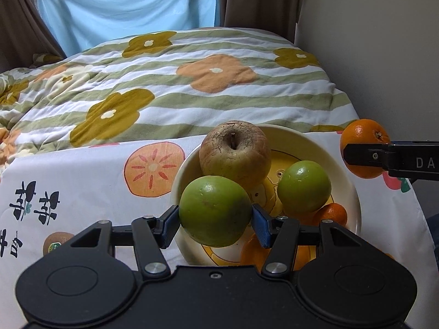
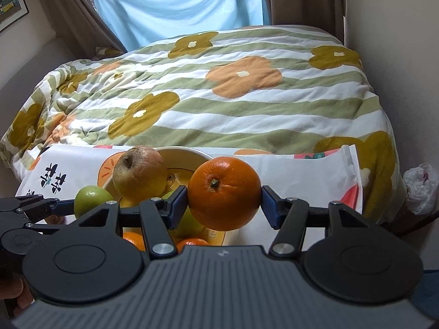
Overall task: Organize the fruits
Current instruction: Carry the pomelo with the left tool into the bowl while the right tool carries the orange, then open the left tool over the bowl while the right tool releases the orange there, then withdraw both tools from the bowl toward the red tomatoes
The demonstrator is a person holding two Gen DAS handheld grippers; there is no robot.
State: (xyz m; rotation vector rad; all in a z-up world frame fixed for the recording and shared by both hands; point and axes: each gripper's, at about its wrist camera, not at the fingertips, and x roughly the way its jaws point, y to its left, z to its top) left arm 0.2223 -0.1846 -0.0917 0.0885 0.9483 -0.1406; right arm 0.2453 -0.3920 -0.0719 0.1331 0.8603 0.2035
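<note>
My left gripper point(image 1: 215, 218) is shut on a green fruit point(image 1: 215, 215), held over the near left rim of a cream bowl point(image 1: 354, 192). In the bowl lie a brownish apple point(image 1: 234, 152), a second green fruit point(image 1: 303, 187) and small oranges point(image 1: 330, 213). My right gripper point(image 2: 224, 196) is shut on a large orange point(image 2: 224, 193), just right of the bowl point(image 2: 192, 153). That orange point(image 1: 363, 137) also shows at the right edge of the left wrist view. In the right wrist view the apple point(image 2: 140, 172) and the left gripper's green fruit point(image 2: 92, 200) appear at left.
The bowl stands on a white fruit-print cloth point(image 1: 82, 181) over a table. Behind it is a bed with a green-striped floral quilt point(image 1: 192, 82), blue curtains point(image 1: 123, 5) and a wall at right. A white plastic bag point(image 2: 419, 189) lies at the far right.
</note>
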